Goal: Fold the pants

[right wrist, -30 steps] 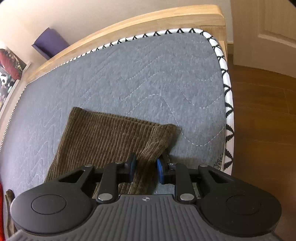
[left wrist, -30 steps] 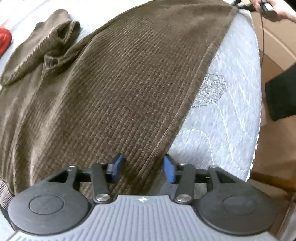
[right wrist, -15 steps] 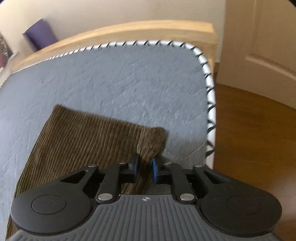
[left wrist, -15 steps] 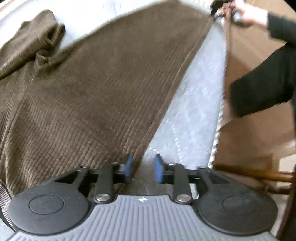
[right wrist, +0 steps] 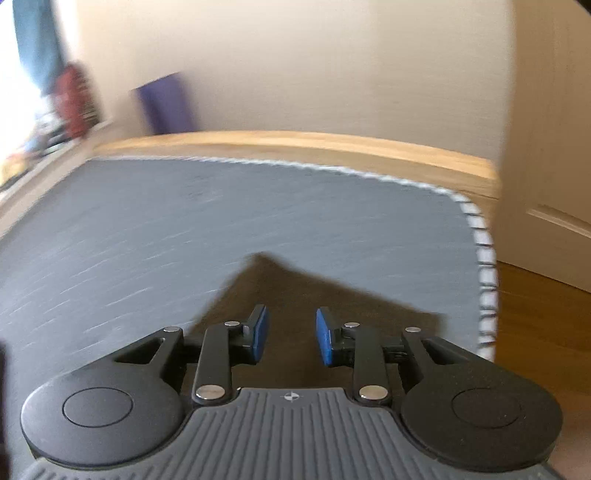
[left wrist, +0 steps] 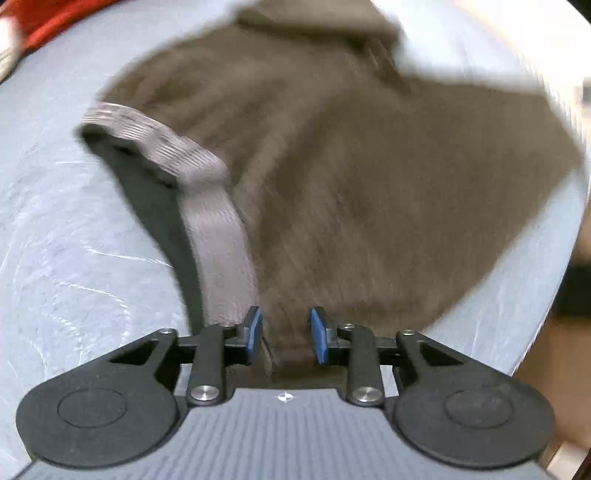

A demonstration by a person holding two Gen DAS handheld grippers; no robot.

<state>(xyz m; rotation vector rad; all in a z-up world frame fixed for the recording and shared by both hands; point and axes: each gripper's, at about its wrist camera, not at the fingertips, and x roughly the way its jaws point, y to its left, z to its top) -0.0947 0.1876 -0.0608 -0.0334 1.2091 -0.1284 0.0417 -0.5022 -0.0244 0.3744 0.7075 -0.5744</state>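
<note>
Brown corduroy pants point(left wrist: 351, 192) lie on the grey quilted mattress point(left wrist: 74, 240), blurred by motion. Their grey elastic waistband point(left wrist: 218, 236) is turned up at the left and runs down toward my left gripper point(left wrist: 284, 338). The left jaws stand a little apart with brown cloth between the blue pads; I cannot tell if they pinch it. In the right wrist view a pointed corner of the pants point(right wrist: 291, 291) lies under my right gripper point(right wrist: 291, 338), whose jaws stand apart over the cloth without holding it.
The mattress point(right wrist: 258, 221) has a black-and-white trimmed edge point(right wrist: 484, 277) on the right, with wooden floor point(right wrist: 543, 332) beyond. A wooden bed frame point(right wrist: 295, 142) and a purple object point(right wrist: 166, 103) stand at the far end. A red item point(left wrist: 48, 18) lies at top left.
Both grippers have swung fast and the views blur. The right jaws have opened and let go of the pant leg's corner. The left view has turned to the waistband, jaws slightly wider.
</note>
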